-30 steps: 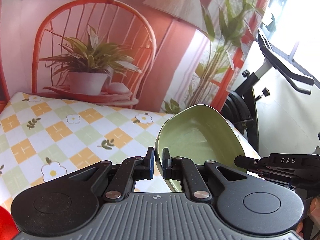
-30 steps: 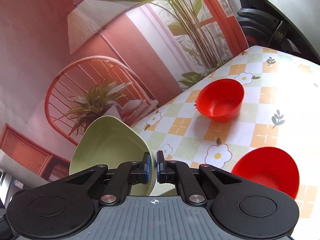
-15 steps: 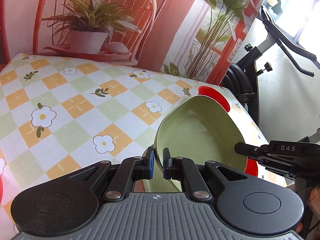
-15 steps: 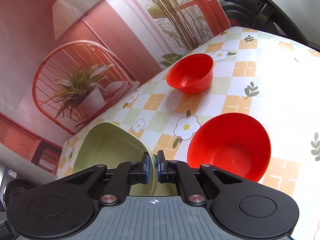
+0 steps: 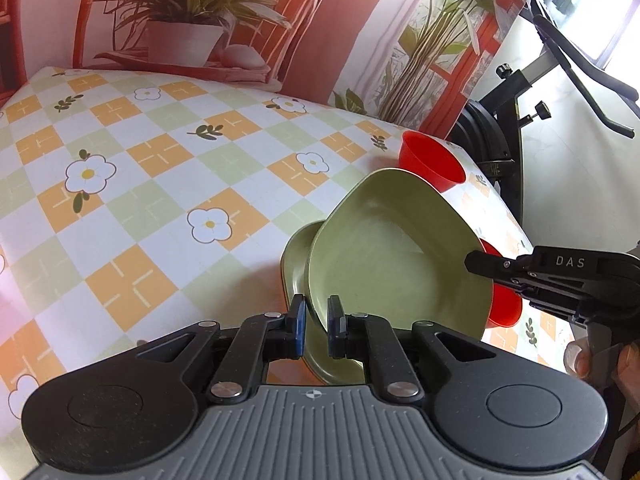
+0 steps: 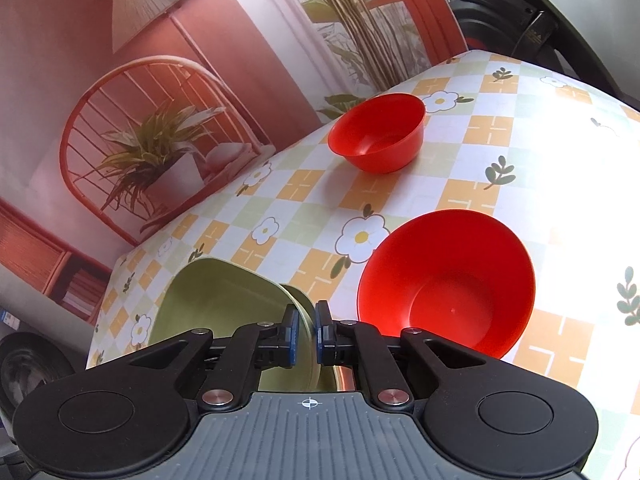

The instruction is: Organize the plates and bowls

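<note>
A green plate hangs tilted just over a second green plate that lies on the checked tablecloth. My left gripper is shut on the upper plate's near rim. From the right, my right gripper pinches the opposite rim. In the right wrist view the green plate sits between the fingers of my right gripper, which is shut on it. The lower plate's edge peeks out beside it. Two red bowls stand on the table, one near and one far.
The flowered tablecloth stretches left and back to a printed backdrop of a plant and chair. An exercise bike stands past the table's right edge. A hand holds the right gripper's handle. The far red bowl stands behind the plates.
Both grippers have brought the green plate down and forward from mid-air to just above the second green plate. Both stay shut on its rim.
</note>
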`<action>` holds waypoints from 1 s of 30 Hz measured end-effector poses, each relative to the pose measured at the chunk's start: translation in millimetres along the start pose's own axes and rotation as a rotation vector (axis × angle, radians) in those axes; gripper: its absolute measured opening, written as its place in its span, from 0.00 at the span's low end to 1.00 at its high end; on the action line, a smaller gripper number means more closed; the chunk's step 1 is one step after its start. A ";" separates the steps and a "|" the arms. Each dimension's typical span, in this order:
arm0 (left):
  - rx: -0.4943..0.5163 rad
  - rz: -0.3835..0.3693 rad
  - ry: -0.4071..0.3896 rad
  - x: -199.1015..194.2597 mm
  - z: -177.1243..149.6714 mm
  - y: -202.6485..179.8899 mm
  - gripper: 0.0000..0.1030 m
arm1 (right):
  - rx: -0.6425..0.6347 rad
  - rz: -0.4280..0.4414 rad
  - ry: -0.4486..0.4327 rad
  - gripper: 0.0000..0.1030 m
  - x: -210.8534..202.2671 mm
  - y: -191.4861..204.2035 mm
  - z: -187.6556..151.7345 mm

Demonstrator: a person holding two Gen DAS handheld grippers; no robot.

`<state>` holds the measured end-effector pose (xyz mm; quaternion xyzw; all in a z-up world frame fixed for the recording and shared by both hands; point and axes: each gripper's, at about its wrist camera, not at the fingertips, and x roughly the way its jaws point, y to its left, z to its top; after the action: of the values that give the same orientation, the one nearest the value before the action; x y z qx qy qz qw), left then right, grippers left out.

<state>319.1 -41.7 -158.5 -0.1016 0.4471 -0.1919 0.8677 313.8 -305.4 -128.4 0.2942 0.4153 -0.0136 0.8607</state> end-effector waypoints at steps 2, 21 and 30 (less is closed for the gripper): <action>-0.008 0.000 0.007 0.7 -3.5 1.7 0.11 | -0.006 -0.002 0.005 0.08 1.3 0.4 -0.8; 0.029 0.033 0.026 11.7 10.4 3.6 0.11 | -0.042 0.003 0.032 0.07 0.6 3.7 -5.4; 0.071 0.035 0.033 30.7 29.7 1.6 0.11 | -0.041 -0.002 0.092 0.07 -2.2 -2.8 -22.3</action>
<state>359.9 -53.2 -164.5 -0.0596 0.4557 -0.1940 0.8667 295.8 -296.6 -138.9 0.2764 0.4548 0.0077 0.8466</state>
